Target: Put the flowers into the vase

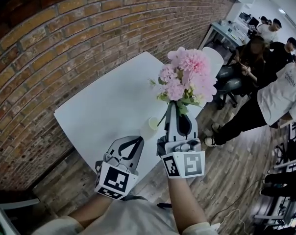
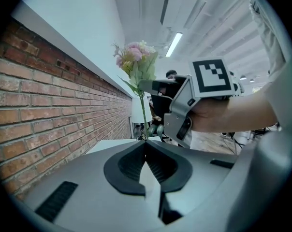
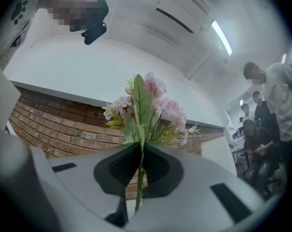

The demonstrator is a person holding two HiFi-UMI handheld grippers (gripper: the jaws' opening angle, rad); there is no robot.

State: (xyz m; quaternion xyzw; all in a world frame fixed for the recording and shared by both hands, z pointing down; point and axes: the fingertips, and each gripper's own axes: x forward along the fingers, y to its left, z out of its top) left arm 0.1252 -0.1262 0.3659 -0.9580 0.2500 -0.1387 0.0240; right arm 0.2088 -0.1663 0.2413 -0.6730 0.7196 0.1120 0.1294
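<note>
The flowers [image 1: 187,75] are up in the air over the near right edge of the white table [image 1: 104,106], pinched by the right gripper [image 1: 176,112]. Its jaws are pressed onto the green stem [image 3: 138,197] just under the leaves, and the bare end of the stem hangs out below the pads. The gripper points slightly upward, so the blooms stand above it.

Directly beneath the stem's lower end, a small pale, translucent vessel [image 1: 152,124] sits on the table near its edge. It is probably the vase, though the head view shows it too small to be sure. Nothing lies between it and the stem.

The left gripper [image 1: 138,140] is just beside it at the table's near edge, jaws pressed together with nothing between them. In the left gripper view the stem rises in line with the jaw tips; whether it touches them cannot be made out.

The bunch is a tight cluster of round pink blooms with a few small whitish ones, yellow-green sprigs and long green leaves, one of which stands straight up in front in the right gripper view.

A red brick wall [image 1: 64,43] runs along the table's far side. A white chair [image 1: 214,58] stands at the table's far end. On the wooden floor [image 1: 236,170] to the right, several people [image 1: 280,92] sit or stand, well apart from the table.
</note>
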